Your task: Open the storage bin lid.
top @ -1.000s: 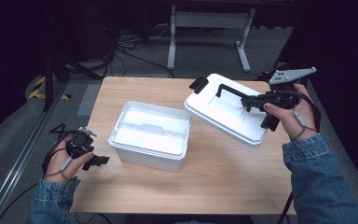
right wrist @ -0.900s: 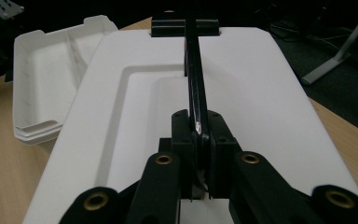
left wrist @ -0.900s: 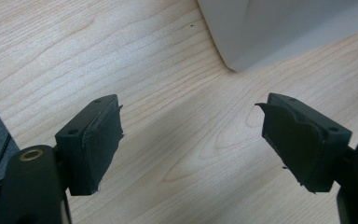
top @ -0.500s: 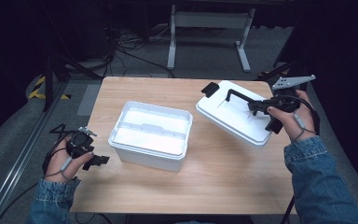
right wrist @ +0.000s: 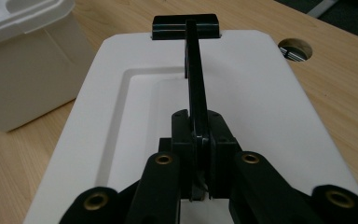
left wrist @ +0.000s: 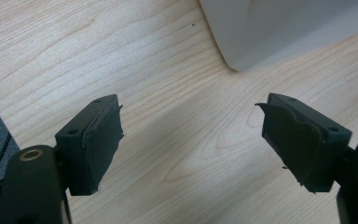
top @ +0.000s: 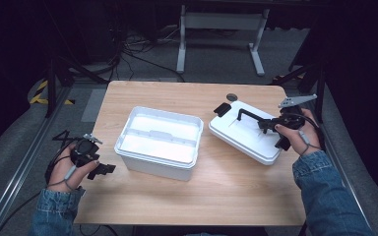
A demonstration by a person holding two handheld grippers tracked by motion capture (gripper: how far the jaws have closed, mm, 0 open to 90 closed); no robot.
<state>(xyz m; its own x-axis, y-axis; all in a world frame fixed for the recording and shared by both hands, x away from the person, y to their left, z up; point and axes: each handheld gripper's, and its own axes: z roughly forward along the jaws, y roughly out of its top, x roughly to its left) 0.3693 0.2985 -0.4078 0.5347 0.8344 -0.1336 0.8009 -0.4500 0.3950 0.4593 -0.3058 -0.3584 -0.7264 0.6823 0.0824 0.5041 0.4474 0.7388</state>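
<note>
An open white box (top: 159, 142) stands in the middle of the wooden table (top: 177, 98). Its white lid (top: 243, 135) lies to the right of the box, on or just above the table. A black handle (top: 248, 117) arches over the lid, and my right gripper (top: 270, 125) is shut on that handle (right wrist: 195, 88). The lid (right wrist: 261, 93) spreads out under the jaws in the right gripper view. My left gripper (top: 103, 169) sits open at the table's left front, left of the box. Bare wood lies between its fingers (left wrist: 98, 140), with a box corner (left wrist: 279, 28) beyond.
A round cable hole (top: 232, 97) is in the table behind the lid. A white metal stand (top: 221, 29) and cables lie on the floor past the far edge. A rail (top: 15, 177) runs along the floor at the left.
My right gripper has carried the lid by its handle to the right and lowered it toward the table, away from the box. The left gripper has stayed in place.
</note>
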